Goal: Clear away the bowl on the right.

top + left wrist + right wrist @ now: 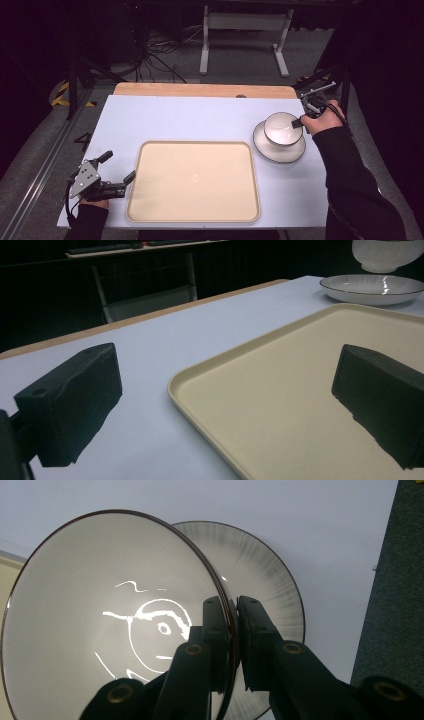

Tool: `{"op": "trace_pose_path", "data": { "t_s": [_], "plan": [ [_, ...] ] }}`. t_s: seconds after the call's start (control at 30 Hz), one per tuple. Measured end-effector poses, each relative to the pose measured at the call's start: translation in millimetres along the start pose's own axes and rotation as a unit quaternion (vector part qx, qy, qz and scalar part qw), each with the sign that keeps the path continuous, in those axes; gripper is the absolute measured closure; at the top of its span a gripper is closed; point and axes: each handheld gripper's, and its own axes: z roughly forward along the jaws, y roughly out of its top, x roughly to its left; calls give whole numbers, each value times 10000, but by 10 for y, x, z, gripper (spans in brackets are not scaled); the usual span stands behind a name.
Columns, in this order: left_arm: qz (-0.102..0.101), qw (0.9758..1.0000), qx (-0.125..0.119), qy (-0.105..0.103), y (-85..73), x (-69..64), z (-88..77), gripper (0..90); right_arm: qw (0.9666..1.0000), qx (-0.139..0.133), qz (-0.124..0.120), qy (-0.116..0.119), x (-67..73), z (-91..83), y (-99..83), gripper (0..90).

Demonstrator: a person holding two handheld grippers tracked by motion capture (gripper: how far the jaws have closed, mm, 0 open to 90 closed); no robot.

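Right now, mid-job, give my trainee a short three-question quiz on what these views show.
1. True or false: the bowl is clamped by its rim in the right gripper.
2. What lies directly under the bowl? A) the tray B) the plate C) bare table
3. How do the left gripper's jaws stand, and is anything between them?

Key
1. True: one jaw is inside the rim, one outside. In the left gripper view the bowl hangs clear above the plate.
2. B.
3. Wide apart, gripping nothing; it sits at the tray's left edge.
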Motion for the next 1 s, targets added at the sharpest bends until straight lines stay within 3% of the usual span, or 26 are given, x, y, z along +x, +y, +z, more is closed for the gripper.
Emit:
{"op": "trace_pose_path", "data": {
  "t_s": [0.3,0.67,0.83,1.0],
  "plan": [
    [17,10000,0,-10,1,1,2,3,10000,-23,-28,86,113,-104,9,826],
    [16,10000,4,-14,1,1,0,3,9991,35,-261,336,468,-142,36,825],
    [16,10000,-1,-17,1,0,1,3,9976,100,-333,591,704,-166,52,824],
    [20,10000,-1,-19,1,-1,1,3,9963,114,-455,724,854,-184,60,824]
  ]
}}
